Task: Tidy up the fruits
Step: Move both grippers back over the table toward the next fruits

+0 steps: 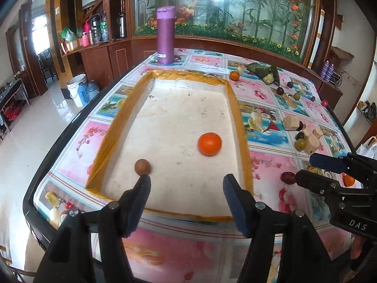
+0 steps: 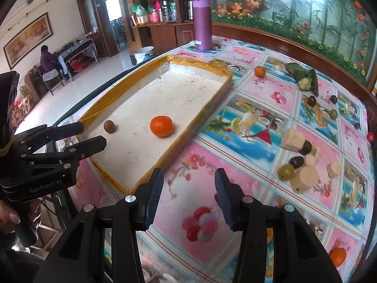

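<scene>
A shallow white tray with a yellow taped rim [image 1: 232, 89] [image 2: 209, 108] lies on the table. In it sit an orange [image 1: 209, 143] [image 2: 161, 126] and a small brown round fruit [image 1: 142, 166] [image 2: 109, 126]. My left gripper [image 1: 186, 179] [image 2: 93, 134] is open and empty over the tray's near end. My right gripper [image 2: 188, 176] [image 1: 304, 167] is open and empty above the tablecloth right of the tray. More fruit lies to the right: an orange [image 1: 234, 76] [image 2: 260, 71], a green grape [image 2: 286, 171], dark plums [image 2: 297, 161], a red date [image 1: 288, 177], another orange [image 2: 338, 257].
A purple flask [image 1: 165, 39] [image 2: 202, 23] stands at the table's far edge. Pale cut fruit chunks [image 2: 304, 179] and a leaf-wrapped bundle [image 2: 304, 77] lie on the right. The table's dark edge [image 1: 70, 127] runs on the left, with floor and buckets beyond.
</scene>
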### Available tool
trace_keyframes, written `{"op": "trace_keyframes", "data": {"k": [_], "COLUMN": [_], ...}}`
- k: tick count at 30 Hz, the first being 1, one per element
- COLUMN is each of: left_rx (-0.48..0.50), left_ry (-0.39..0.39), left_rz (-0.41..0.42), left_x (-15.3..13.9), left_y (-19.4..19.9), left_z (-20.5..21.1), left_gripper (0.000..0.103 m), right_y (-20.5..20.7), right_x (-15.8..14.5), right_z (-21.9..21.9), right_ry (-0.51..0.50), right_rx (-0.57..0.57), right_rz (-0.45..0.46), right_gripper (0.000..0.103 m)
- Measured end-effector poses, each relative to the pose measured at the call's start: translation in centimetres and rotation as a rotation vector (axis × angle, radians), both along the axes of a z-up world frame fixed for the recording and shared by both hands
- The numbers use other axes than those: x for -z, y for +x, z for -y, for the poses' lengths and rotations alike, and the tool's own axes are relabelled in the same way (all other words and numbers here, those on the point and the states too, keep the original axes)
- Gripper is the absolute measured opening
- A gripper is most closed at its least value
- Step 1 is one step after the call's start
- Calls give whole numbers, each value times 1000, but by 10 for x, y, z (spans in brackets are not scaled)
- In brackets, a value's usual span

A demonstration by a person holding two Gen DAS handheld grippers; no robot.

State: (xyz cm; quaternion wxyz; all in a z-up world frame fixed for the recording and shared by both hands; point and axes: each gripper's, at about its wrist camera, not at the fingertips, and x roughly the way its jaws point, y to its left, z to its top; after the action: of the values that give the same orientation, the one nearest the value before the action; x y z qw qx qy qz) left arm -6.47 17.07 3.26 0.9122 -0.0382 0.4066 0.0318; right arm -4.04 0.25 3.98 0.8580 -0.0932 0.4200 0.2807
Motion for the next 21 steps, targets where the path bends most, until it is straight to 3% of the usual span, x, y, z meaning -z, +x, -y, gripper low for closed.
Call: {"op": "trace_keyframes", "data": {"k": [9,14,21], "left_rx": [131,181,254], "left_ry": [12,20,20], "left_rz": [3,10,-25], "left_x": [-4,-5,2], "left_y": [8,10,14], "left_z": [73,110,154], "left_gripper": [68,74,77], "right_y": [-16,-22,-26], "right_x": [-4,-4,-2], "right_z": [74,116,183], "right_ry": [22,27,44], "right_rx": [132,209,341], "right_rz": [19,32,26], "right_gripper": [48,48,48]}}
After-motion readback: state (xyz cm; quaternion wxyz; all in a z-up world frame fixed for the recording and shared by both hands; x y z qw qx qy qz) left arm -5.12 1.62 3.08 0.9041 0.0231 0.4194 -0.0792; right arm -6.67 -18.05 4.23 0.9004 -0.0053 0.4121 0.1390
